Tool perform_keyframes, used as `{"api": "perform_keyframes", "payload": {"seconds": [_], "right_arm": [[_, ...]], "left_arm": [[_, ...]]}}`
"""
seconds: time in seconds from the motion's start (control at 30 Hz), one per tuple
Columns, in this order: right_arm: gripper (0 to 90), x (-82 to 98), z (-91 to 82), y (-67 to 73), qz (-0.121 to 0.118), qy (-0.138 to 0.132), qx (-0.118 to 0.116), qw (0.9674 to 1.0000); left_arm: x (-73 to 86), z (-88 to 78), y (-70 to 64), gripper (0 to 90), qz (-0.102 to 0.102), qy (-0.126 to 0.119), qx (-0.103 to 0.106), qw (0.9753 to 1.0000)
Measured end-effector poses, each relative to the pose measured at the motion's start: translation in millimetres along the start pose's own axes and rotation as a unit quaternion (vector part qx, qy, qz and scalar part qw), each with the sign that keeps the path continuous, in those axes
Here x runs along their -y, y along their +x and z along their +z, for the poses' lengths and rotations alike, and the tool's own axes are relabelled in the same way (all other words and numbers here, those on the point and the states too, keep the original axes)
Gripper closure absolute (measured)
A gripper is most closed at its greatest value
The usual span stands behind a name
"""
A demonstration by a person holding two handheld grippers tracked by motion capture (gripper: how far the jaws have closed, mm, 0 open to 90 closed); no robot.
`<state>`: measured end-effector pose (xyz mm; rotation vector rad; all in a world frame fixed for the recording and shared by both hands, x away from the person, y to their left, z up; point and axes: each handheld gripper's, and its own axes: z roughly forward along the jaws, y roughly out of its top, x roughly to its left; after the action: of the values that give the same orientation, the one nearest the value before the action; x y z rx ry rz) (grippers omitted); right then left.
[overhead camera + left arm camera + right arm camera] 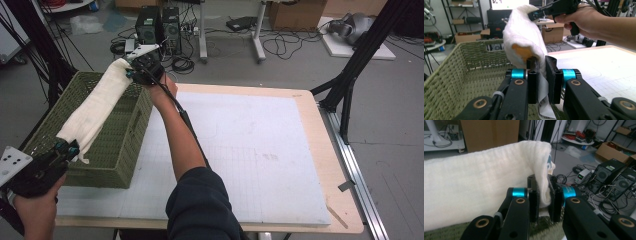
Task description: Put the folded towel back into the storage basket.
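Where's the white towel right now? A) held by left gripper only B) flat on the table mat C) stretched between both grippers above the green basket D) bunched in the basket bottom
C: the white towel spans from the left gripper to the right gripper, each clamped on an end, over the green basket.

white table mat (260,150), two computer towers (159,25) on the floor, cardboard box (296,14), tangled cables (280,45)
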<state>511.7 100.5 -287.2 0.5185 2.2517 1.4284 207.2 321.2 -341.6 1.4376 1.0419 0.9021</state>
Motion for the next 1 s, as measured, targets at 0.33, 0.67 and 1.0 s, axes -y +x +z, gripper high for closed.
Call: {"api": "perform_keyframes", "payload": {"seconds": [0.33, 0.67, 1.0], "right_arm": [[53.3, -6.9, 24.1, 11.5, 0.01, 0.017, 0.032, 0.9993], [45.7, -1.3, -1.7, 0.1, 0.026, 0.005, -0.003, 0.9997], [31.3, 13.3, -58.1, -14.7, 0.025, 0.031, -0.023, 0.999]], "left_arm": [[2.2, -1.3, 3.2, 36.0, -0.01, 0.002, -0.067, 0.9977], [0.7, 0.9, 3.0, 32.5, -0.046, -0.006, -0.031, 0.9984], [-4.4, 18.4, -15.6, 20.1, -0.061, 0.004, 0.046, 0.9971]]}}
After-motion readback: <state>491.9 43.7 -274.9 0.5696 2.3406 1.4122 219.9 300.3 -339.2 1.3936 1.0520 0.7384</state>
